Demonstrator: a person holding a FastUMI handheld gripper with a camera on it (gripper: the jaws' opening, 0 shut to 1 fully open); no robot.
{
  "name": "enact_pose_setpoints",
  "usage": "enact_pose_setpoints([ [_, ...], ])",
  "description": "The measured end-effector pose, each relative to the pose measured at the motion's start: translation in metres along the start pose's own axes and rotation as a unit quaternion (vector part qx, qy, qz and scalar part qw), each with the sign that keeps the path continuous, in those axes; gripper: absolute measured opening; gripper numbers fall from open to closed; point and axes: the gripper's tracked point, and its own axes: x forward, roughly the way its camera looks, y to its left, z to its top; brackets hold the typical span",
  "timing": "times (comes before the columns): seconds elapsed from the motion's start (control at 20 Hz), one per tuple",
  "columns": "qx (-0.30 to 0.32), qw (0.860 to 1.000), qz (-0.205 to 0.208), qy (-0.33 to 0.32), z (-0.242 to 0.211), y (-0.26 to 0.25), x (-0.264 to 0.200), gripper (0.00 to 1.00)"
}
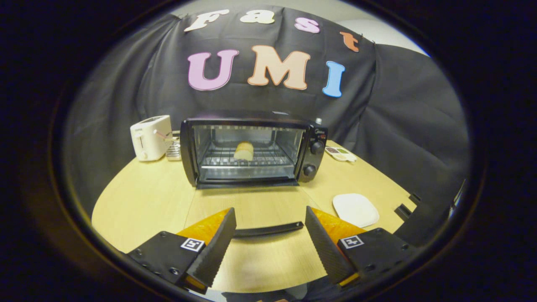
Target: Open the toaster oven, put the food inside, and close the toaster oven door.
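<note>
The food [243, 151] already sits on the rack inside the toaster oven [251, 151], at twelve o'clock beyond the gripper [268, 239], whose fingers stand apart, holding nothing; the door [247, 205] lies open and flat (handle between the fingers), so closing remains

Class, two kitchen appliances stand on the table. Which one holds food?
The black toaster oven, beyond the open jaws: a bread roll sits on its rack. The white toaster beside it shows none.
</note>
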Motion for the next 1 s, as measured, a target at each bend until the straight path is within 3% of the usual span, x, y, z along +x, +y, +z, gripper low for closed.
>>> enact_pose_setpoints([
  [0.25, -0.010, 0.999, -0.007, 0.046, -0.043, -0.002, -0.003, 1.00],
  [1.0, 0.017, 0.992, 0.082, 0.091, -0.084, 0.038, 0.047, 1.00],
])
